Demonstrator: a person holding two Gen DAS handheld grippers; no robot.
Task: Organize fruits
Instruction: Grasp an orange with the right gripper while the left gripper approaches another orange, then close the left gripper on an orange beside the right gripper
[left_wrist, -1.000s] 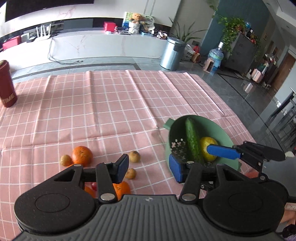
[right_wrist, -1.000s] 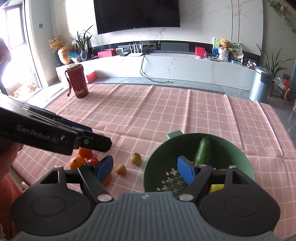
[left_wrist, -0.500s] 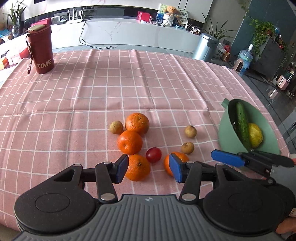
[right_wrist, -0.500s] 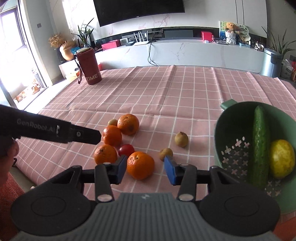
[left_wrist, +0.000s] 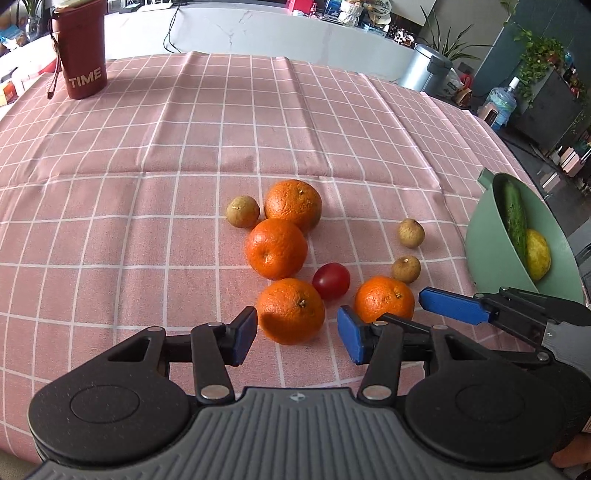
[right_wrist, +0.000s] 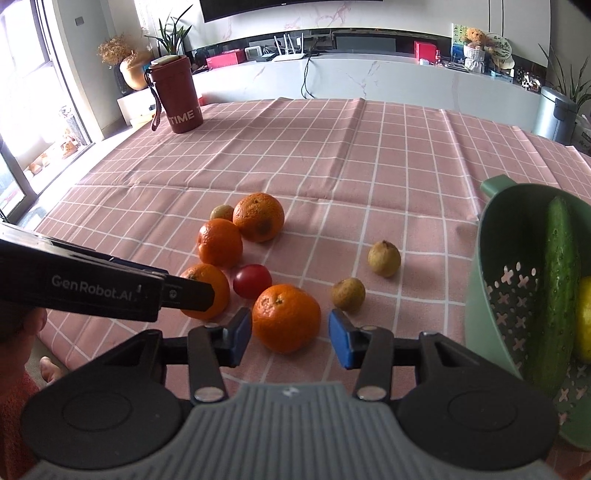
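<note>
Several oranges, a red tomato (left_wrist: 331, 280) and three small brown fruits lie on the pink checked cloth. My left gripper (left_wrist: 297, 341) is open, its pads on either side of the nearest orange (left_wrist: 291, 311), apart from it. My right gripper (right_wrist: 291, 338) is open around another orange (right_wrist: 286, 317), also seen in the left wrist view (left_wrist: 384, 303). A green colander (right_wrist: 491, 295) at the right holds a cucumber (right_wrist: 557, 280) and a yellow fruit (right_wrist: 583, 321). The right gripper's blue finger (left_wrist: 452, 304) shows in the left wrist view.
A red tumbler marked TIME (left_wrist: 79, 48) stands at the far left of the cloth. The colander (left_wrist: 517, 280) sits at the table's right edge. The left gripper's black arm (right_wrist: 92, 290) crosses the right wrist view at left. A white counter runs behind the table.
Both grippers have swung left from the colander to the fruit cluster and come down closer. Each now has an orange between its open pads.
</note>
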